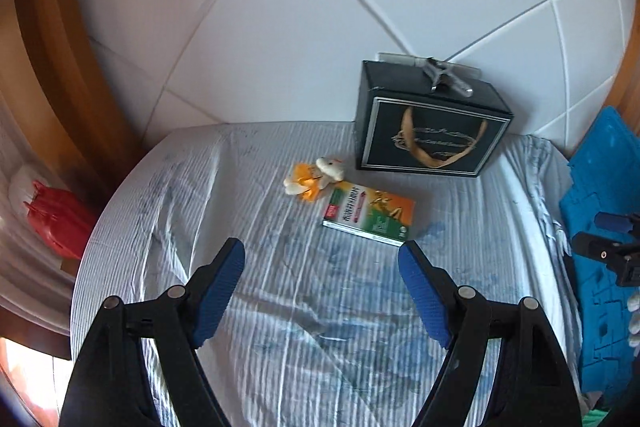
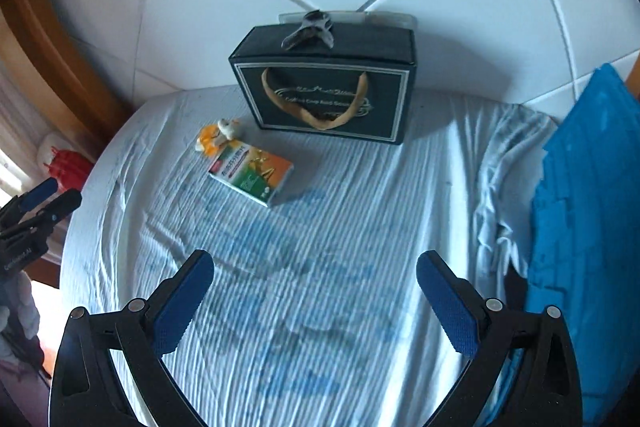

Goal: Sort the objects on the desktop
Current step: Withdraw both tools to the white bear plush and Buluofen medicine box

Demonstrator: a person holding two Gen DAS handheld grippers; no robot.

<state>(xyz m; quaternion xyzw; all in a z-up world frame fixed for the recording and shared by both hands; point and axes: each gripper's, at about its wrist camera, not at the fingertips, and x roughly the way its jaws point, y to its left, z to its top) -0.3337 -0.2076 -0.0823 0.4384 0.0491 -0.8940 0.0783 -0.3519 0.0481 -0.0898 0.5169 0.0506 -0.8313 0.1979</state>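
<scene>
Left gripper [image 1: 321, 259] and right gripper [image 2: 315, 269] (2 apparently empty), jaws apart.

Daylight's pouring in from the left, blown out at that edge, and the bag [image 2: 324, 95] throws a soft shadow to the right. Heavy fisheye bends the wall tiles [image 1: 320, 7], corners go black, everything's slightly motion-smeared.

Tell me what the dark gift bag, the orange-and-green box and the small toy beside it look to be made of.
Dark gift bag: stiff matte card or paper, judging by its sharp folded edges; its tan handle looks like ribbon or cord.
Orange-and-green box: printed cardboard with a slight sheen and crisp corners.
Small toy: probably soft plush, fuzzy white and orange, though too small to be sure.
</scene>
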